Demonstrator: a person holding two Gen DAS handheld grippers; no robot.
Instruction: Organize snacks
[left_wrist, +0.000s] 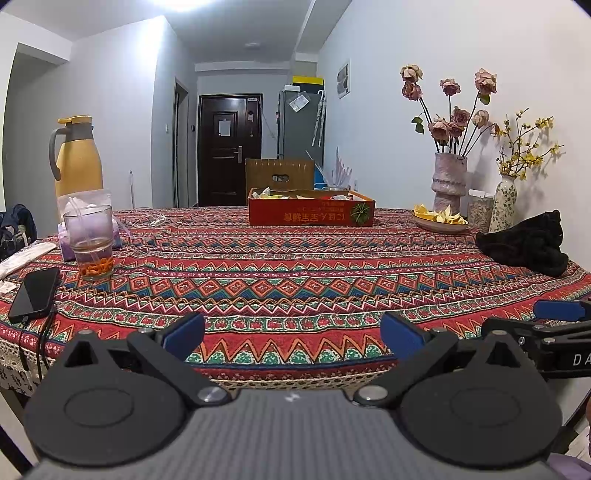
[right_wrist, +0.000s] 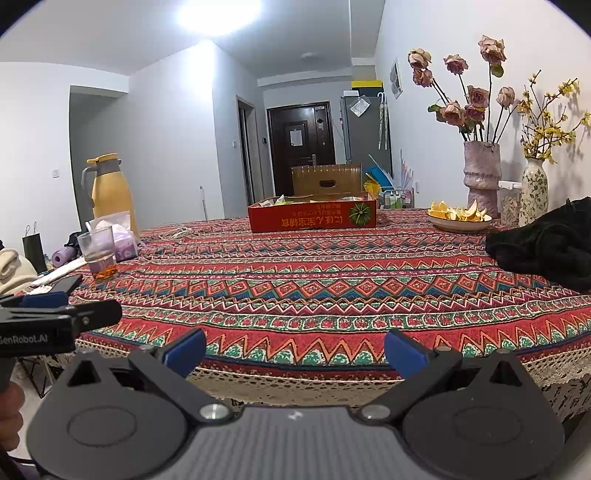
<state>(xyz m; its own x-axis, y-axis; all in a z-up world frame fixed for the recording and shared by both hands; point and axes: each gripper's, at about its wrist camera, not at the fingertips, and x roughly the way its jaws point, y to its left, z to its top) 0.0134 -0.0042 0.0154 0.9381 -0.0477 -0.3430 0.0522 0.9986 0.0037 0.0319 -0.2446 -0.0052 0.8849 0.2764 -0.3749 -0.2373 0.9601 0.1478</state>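
The shallow red cardboard box (left_wrist: 312, 211) holding loose wrapped snacks is set at the far edge of the table, straight ahead of both grippers and well apart from them, its long side turned across the line of approach. Between it and the fingers only the patterned red woven tablecloth (left_wrist: 295, 273) is seen. The left gripper (left_wrist: 293, 332) and the right gripper (right_wrist: 294, 349) are held side by side at the near edge, fingers spread wide, nothing gripped. Neither is judged clearly nearer; a long forward reach is called for.

Shallow red cardboard box (left_wrist: 311, 211) of snacks (right_wrist: 280, 201) — open-topped, upright — at table's far edge.
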